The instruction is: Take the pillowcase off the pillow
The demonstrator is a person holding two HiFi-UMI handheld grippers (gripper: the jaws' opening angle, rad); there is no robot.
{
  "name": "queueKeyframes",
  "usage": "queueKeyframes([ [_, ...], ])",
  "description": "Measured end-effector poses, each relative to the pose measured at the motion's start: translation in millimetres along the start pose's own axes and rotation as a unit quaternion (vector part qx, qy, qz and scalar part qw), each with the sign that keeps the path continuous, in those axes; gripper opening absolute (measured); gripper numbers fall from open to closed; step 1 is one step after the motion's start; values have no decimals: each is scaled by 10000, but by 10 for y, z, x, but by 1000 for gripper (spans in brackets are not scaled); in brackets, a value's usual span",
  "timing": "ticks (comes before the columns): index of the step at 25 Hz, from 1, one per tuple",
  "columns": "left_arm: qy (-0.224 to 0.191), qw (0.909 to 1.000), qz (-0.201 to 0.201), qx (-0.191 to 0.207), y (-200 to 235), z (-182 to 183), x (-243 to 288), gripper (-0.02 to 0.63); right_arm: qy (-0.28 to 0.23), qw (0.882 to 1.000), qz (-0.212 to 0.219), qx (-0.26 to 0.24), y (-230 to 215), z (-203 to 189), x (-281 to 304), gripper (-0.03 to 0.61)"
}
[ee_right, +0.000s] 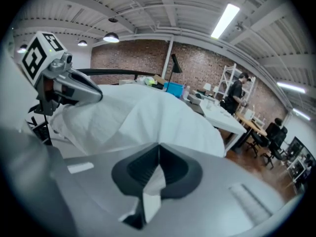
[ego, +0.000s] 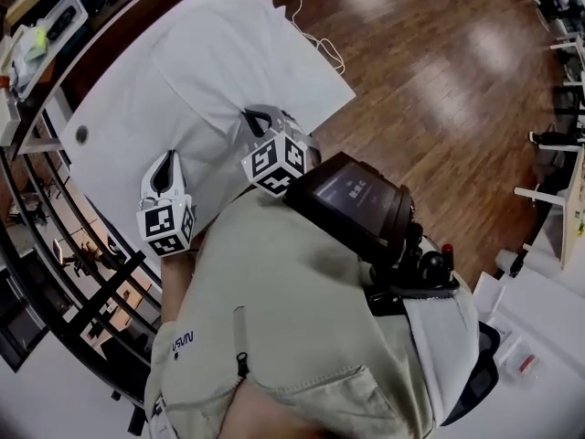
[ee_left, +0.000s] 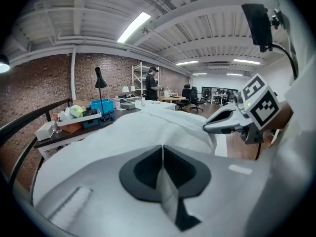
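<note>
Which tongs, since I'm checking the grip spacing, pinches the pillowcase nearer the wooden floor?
The right tongs. Both are shut on the white pillowcase, but it sits at the floor-side edge, while the left tongs is toward the black railing.

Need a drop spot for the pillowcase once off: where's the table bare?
Bare strip of white table left of the pillow, around the round hole. Near edge is crowded: left gripper and right gripper both clamp the pillowcase there. Side bench is cluttered.
</note>
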State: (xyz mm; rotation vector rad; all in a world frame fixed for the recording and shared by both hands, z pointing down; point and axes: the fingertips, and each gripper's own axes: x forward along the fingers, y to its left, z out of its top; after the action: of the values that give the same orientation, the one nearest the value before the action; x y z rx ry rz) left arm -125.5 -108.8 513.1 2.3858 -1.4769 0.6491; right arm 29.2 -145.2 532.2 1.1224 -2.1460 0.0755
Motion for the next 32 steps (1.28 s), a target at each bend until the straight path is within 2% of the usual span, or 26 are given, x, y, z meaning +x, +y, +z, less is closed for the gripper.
queueKeyframes([
  [8, -402, 9989, 171, -185, 277, 342, -215, 15, -17, 9967, -805, 41, -613, -47, -149, 5],
  [14, -589, 9965, 221, -547, 386, 416, -319, 14, 121, 9890, -1461, 176, -1096, -214, -218, 5],
  [18, -578, 9961, 185, -643, 349, 383, -300, 14, 334, 9857, -1649, 129, -1250, -361, -162, 5],
  [21, -375, 9970, 86, -666, 281, 216, -207, 14, 679, 9855, -1545, 177, -1214, -659, 16, 5],
  [26, 69, 9950, -239, -965, 90, -278, 17, 17, 1198, 9859, -1081, 444, -1023, -1170, 187, 5],
  [32, 104, 9978, -344, -560, -78, -309, 117, 35, 1129, 9879, -684, 810, -1018, -1243, 224, 5],
])
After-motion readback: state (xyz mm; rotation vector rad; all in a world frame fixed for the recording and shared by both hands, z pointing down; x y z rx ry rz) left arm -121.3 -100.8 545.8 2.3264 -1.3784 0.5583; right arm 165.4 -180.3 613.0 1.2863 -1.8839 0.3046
